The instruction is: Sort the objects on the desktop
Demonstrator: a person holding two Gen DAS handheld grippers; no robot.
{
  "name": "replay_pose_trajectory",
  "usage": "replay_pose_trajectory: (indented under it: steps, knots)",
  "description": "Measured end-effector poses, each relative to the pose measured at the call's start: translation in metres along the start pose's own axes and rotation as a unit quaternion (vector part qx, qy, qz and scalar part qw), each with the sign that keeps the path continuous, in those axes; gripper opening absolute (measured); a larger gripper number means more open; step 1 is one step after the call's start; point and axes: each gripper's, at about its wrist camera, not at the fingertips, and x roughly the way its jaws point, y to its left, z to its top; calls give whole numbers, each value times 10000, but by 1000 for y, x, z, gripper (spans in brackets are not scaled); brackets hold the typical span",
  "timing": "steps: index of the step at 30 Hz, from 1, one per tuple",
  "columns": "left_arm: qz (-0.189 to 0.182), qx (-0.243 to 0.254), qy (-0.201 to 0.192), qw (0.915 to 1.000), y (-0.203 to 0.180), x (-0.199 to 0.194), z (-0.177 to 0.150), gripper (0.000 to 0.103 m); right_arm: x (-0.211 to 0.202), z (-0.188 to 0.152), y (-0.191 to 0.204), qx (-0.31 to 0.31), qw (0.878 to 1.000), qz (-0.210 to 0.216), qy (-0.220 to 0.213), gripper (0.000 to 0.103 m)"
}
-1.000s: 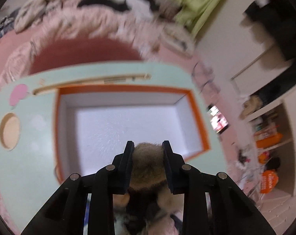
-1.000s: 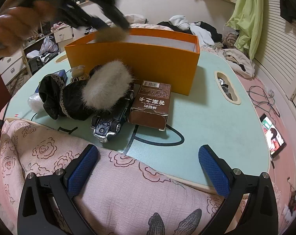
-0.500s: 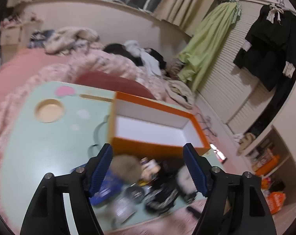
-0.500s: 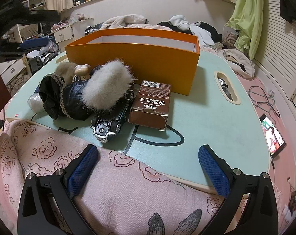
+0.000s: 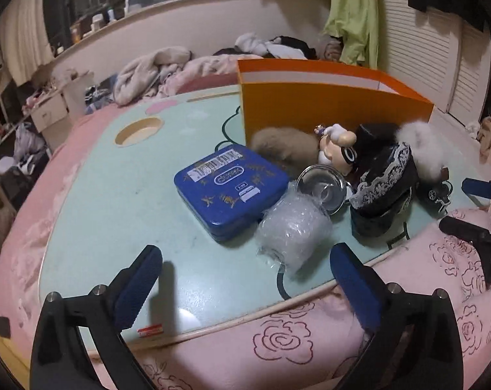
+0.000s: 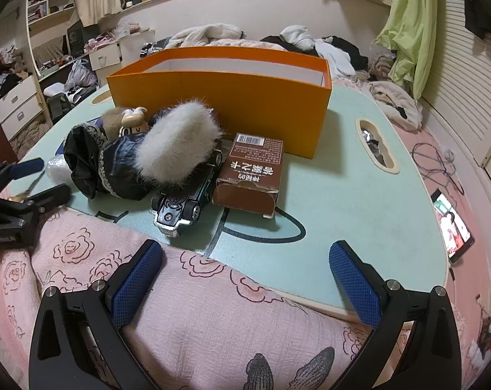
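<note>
Left wrist view looks over the pale green table [image 5: 109, 201] at what is waiting to be sorted, and the blue tin [image 5: 229, 191] lies nearest, flat on its back near the table's middle with a barcode label on the lid. It looks stiff, smooth and likely slippery, so I would take it across its two long edges rather than by the lid. Touching its right corner is a roll of bubble wrap [image 5: 294, 230], surely light and squashy, fit for a gentle pinch around its middle. Behind that stand a small steel bowl [image 5: 323, 188], a tan fur pom-pom [image 5: 284, 146], a little figurine [image 5: 339, 146] and black lace-trimmed cloth [image 5: 385, 188], crowded against the orange box [image 5: 326, 110]. The left gripper [image 5: 245, 273] hovers short of the tin, its jaws opening and nothing between them; the tin lies ahead, between the lines of its fingers. In the right wrist view the right gripper [image 6: 245, 266] hangs spread and empty over the rose-patterned blanket [image 6: 213, 305], with the black toy car [image 6: 187, 198] and brown carton [image 6: 252, 175] just beyond.
</note>
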Motion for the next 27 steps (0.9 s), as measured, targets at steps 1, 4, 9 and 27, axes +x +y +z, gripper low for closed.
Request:
replay_pose_trajectory:
  steps: [1,4,9,27]
  knots:
    - [-119,-112,19,9999,6,1,-1,103,1,1,-2,-1,10000,2,-5,102]
    - [-47,-208,-39,9998,13,0,-2,103,1,1,-2,-16,10000,-8,-6,102]
    - [-29,-200,-53,9998,12,-3,-3,103,0,1,-6,79,9999,-16,-63,102]
    - [-24,-195,-52,9998,8,-2,-3,103,32,118,-86,2567,9606,1063,-55,102]
